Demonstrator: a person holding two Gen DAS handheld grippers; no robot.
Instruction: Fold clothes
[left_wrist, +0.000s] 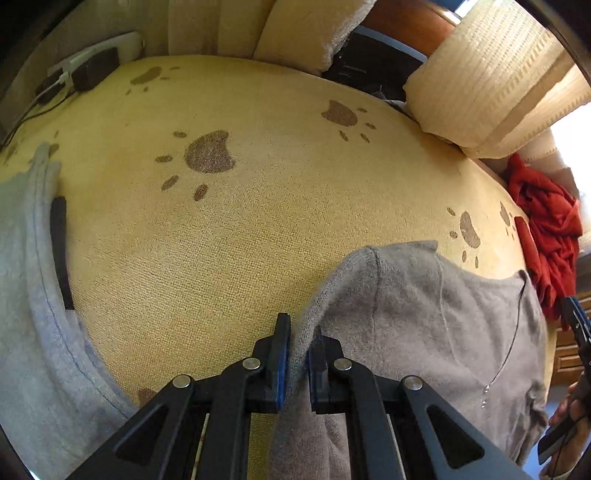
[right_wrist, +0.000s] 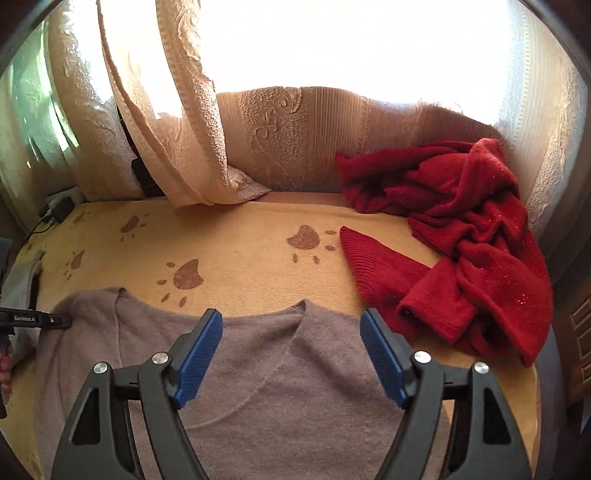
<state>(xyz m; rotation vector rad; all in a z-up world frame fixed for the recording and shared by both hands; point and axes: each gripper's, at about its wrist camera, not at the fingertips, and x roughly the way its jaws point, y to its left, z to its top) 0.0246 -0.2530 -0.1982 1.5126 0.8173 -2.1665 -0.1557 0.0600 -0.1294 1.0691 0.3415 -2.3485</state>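
Grey-brown sweater (right_wrist: 258, 369) spread flat at near edge of yellow paw-print blanket (right_wrist: 251, 221), left gripper (left_wrist: 298, 354) pinched narrow on its left edge, right gripper (right_wrist: 291, 354) spread wide and empty above its middle, red garment (right_wrist: 461, 251) crumpled far right.

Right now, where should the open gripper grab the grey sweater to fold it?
Probably the shoulder corner of the grey sweater, coming down from above. It lies flat on the yellow blanket, so only an edge can be pinched. The left gripper is shut on the opposite shoulder; the right gripper is open.
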